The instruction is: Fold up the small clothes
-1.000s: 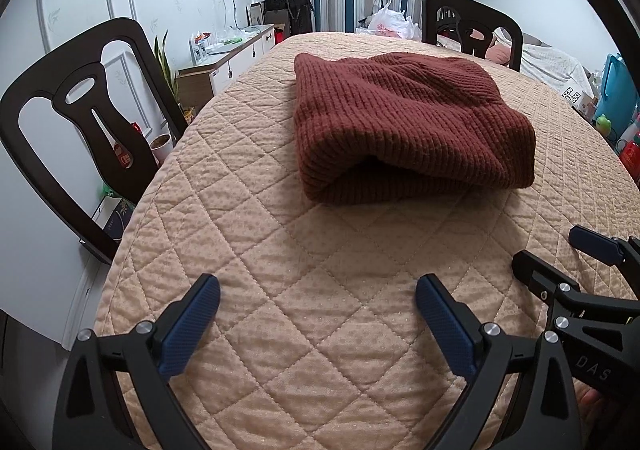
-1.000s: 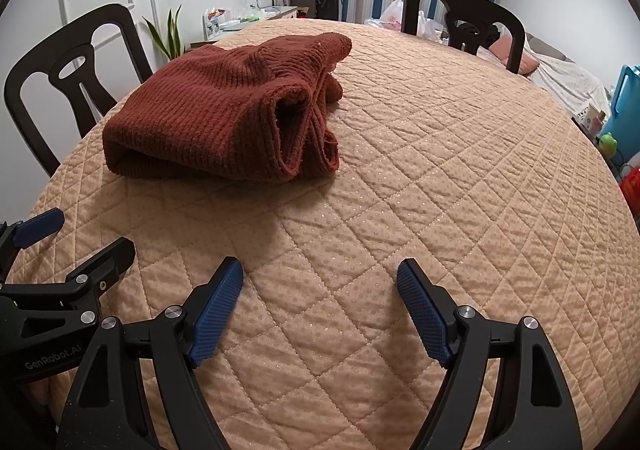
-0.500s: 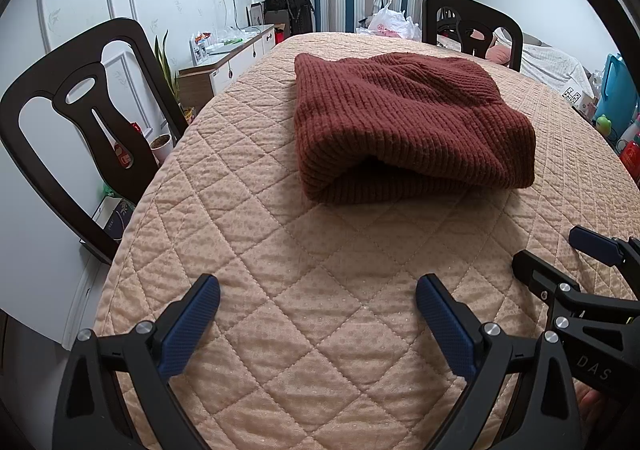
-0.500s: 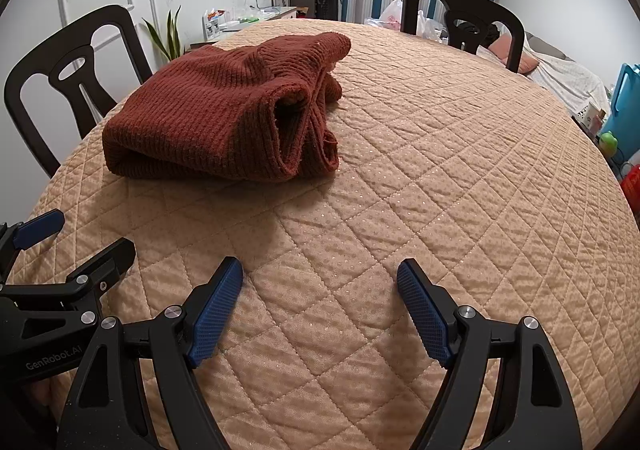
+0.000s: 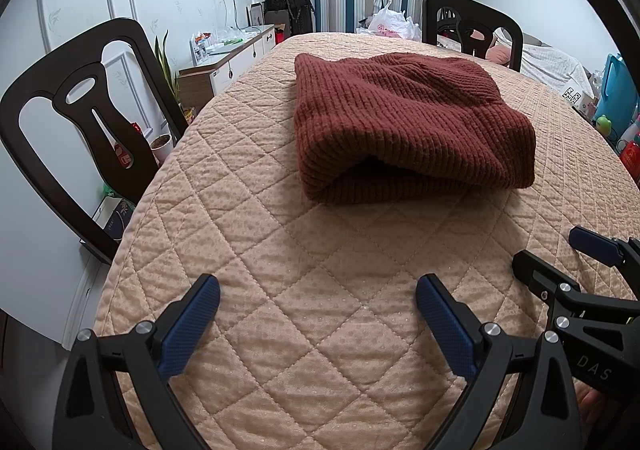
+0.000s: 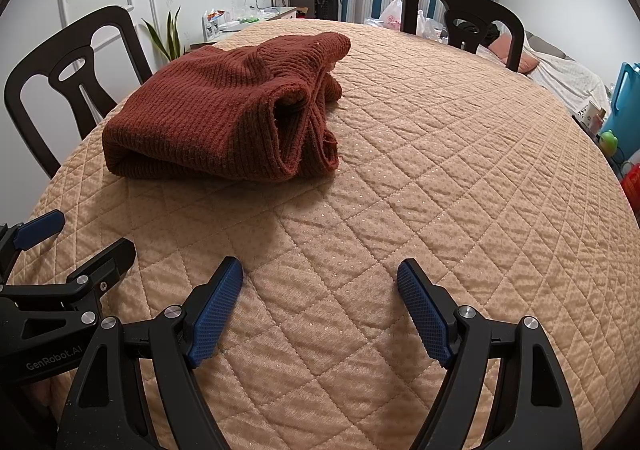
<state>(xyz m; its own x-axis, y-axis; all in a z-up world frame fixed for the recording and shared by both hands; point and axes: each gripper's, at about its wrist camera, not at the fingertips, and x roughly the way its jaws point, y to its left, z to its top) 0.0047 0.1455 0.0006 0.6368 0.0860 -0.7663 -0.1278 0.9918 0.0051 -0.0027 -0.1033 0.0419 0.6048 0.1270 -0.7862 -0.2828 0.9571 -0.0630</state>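
Note:
A rust-red knitted garment (image 5: 404, 122) lies folded into a thick bundle on the quilted tan table cover (image 5: 320, 290); it also shows in the right wrist view (image 6: 224, 114), with its open edges facing right. My left gripper (image 5: 318, 314) is open and empty, low over the cover, well short of the garment. My right gripper (image 6: 320, 298) is open and empty, near the table's front. Each gripper shows at the edge of the other's view, the right one (image 5: 576, 278) and the left one (image 6: 68, 262).
Dark wooden chairs stand at the left (image 5: 80, 122) and far side (image 5: 472, 26) of the table. A white sideboard (image 5: 224, 62) and a potted plant (image 5: 164, 90) stand at the left wall. Striped curtains and bags are at the back.

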